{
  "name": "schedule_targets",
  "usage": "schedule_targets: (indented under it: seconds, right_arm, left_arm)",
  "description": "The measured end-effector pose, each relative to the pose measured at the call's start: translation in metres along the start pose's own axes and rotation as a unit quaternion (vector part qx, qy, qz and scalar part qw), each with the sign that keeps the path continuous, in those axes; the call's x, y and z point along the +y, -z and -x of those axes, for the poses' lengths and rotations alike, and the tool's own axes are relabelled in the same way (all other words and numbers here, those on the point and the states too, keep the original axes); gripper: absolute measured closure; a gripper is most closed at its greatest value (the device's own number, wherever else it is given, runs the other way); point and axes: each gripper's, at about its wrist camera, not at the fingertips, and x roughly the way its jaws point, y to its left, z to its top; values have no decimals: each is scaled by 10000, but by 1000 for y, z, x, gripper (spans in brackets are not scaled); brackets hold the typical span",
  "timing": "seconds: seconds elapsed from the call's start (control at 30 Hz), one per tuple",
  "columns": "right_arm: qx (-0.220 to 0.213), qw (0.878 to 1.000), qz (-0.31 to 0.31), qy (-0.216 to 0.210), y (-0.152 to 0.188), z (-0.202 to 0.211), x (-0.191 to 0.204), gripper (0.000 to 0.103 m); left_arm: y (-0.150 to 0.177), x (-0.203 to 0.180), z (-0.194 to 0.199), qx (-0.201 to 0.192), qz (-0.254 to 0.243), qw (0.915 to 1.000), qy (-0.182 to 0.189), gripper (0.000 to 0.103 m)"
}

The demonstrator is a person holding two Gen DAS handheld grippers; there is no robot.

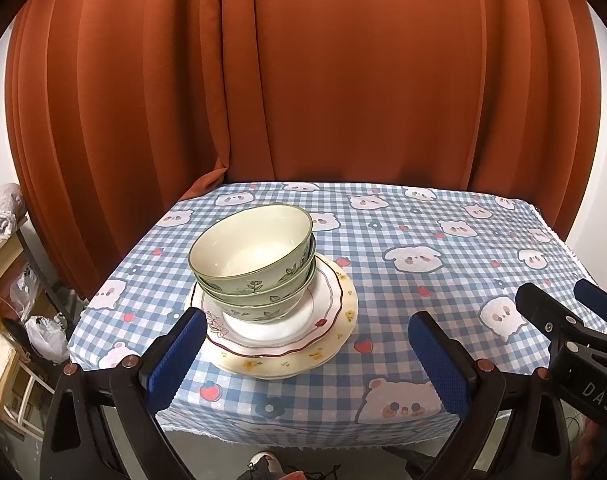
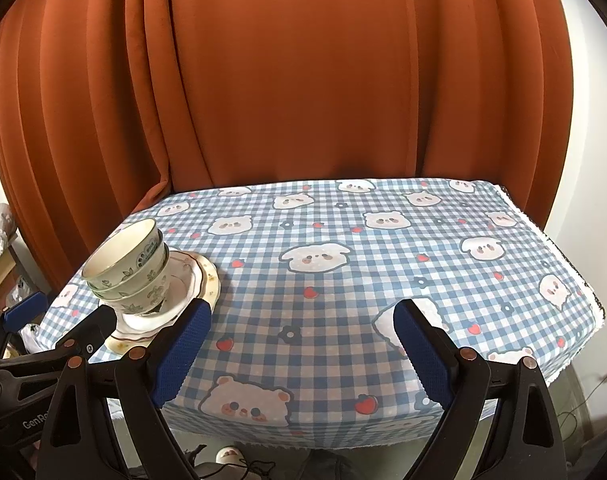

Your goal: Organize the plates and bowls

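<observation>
Three green-leaf bowls (image 1: 251, 256) sit nested in a leaning stack on a white wavy-rimmed plate (image 1: 327, 312), which lies on a cream flowered plate (image 1: 343, 332). The stack is on the table's left half, also in the right wrist view (image 2: 123, 264). My left gripper (image 1: 307, 354) is open and empty, just in front of the plates. My right gripper (image 2: 301, 344) is open and empty over the table's front middle, right of the stack; it also shows in the left wrist view (image 1: 563, 308).
The table wears a blue checked cloth with bear prints (image 2: 343, 240). An orange curtain (image 1: 303, 80) hangs close behind it. Shelves and plastic bags (image 1: 35, 320) stand left of the table. The table's front edge is right below both grippers.
</observation>
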Motion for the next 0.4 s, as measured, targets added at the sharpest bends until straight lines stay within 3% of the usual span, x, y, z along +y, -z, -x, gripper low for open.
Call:
schedule_targets:
  seconds: [0.4]
  right_arm:
    - [8,10000,-4,5,0,0,0,9]
  left_arm:
    - [0,-1,-1,-5,0,10000,1,1]
